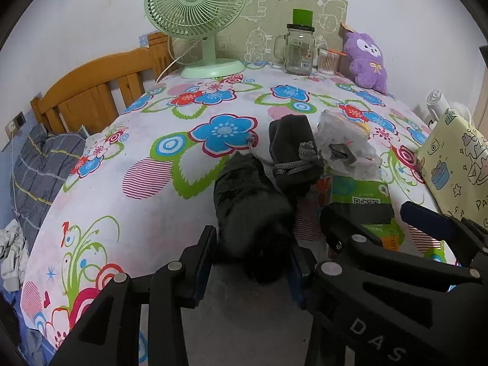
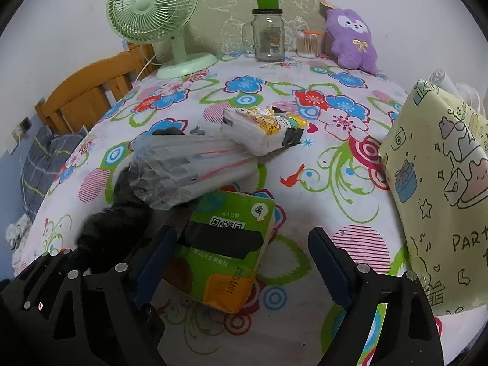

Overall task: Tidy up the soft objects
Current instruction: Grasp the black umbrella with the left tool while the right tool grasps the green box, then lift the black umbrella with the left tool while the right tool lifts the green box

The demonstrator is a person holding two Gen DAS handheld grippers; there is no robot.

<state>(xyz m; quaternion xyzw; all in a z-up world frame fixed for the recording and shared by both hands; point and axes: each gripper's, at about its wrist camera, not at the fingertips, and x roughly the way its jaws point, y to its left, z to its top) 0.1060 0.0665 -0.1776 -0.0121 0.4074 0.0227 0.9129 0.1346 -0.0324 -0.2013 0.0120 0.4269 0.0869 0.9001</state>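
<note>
My left gripper (image 1: 251,244) is shut on a dark rolled cloth bundle (image 1: 247,201) that lies on the flowered tablecloth (image 1: 137,158). Just beyond the bundle lie a grey drawstring pouch (image 1: 292,152) and a crumpled clear plastic bag (image 1: 344,149). My right gripper (image 2: 241,235) is open and straddles a green tissue pack (image 2: 225,244); its left finger is close to the pack's edge and its right finger stands well clear. A white cartoon-print tissue pack (image 2: 265,131) lies farther back. A purple plush toy (image 2: 350,39) leans at the far right.
A yellow paper gift bag (image 2: 442,183) stands close on the right. A green fan (image 2: 152,15), a glass jar (image 2: 268,36) and a cotton swab cup (image 2: 308,44) line the back wall. A wooden headboard (image 1: 91,91) and grey pillow (image 1: 39,164) are off the left edge.
</note>
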